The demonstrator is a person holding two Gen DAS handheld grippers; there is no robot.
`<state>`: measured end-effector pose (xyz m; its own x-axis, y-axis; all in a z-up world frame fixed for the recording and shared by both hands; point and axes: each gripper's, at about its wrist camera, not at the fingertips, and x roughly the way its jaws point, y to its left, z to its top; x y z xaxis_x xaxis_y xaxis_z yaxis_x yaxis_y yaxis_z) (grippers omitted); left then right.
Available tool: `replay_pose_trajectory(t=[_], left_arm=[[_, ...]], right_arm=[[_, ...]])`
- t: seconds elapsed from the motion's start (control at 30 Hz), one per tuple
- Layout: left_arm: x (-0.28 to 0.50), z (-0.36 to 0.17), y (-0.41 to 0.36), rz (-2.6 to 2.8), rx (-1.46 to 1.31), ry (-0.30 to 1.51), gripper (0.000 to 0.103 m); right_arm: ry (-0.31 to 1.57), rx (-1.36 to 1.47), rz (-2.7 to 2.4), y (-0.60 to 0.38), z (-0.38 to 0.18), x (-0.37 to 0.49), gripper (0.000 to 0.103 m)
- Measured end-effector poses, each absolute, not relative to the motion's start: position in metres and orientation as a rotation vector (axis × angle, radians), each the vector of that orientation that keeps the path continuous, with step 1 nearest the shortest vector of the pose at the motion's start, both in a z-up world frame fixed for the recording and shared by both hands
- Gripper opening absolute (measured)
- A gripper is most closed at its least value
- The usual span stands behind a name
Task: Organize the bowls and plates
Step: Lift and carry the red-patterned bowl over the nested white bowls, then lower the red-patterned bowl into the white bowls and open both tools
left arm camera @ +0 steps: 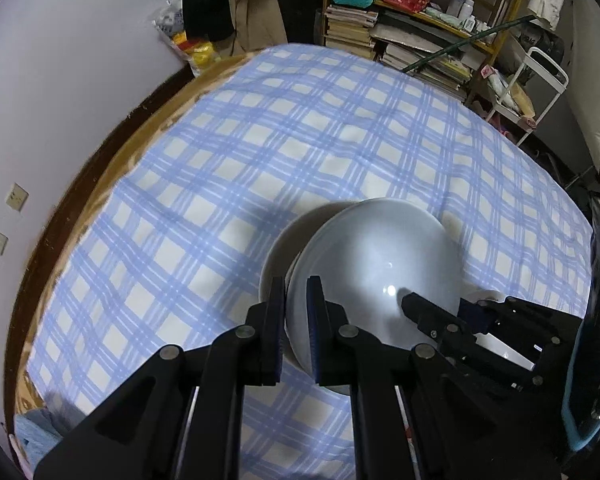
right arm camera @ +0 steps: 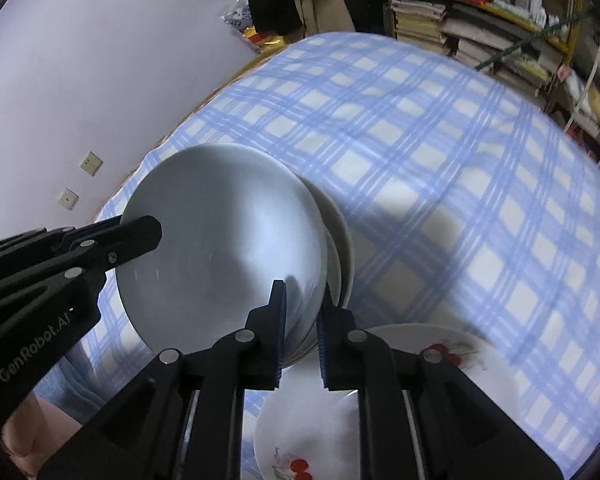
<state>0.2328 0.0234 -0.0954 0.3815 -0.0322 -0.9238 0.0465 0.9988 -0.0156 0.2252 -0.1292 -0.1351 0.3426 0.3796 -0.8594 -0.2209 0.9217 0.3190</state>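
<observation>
Nested bowls (left arm camera: 376, 264): glazed, slippery, breakable, likely heavy; hold at rim. Left gripper (left arm camera: 296, 336), right gripper (right arm camera: 302, 340) both clamp opposite rims.

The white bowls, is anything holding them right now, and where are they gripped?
Both tools hold the nested white bowls by the rim: the left tool clamps the near edge in its view, and the right tool pinches the opposite edge, above the cherry-patterned plates.
</observation>
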Motion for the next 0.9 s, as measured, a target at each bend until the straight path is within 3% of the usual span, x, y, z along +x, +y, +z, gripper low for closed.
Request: replay_pose_trajectory(t=[0.9], left_arm=[[0.239,-0.135,0.025,0.005,0.034,1.255,0.013]], right_arm=[[1.052,0.089,0.444,-0.127,-0.139,0.226,0.015]])
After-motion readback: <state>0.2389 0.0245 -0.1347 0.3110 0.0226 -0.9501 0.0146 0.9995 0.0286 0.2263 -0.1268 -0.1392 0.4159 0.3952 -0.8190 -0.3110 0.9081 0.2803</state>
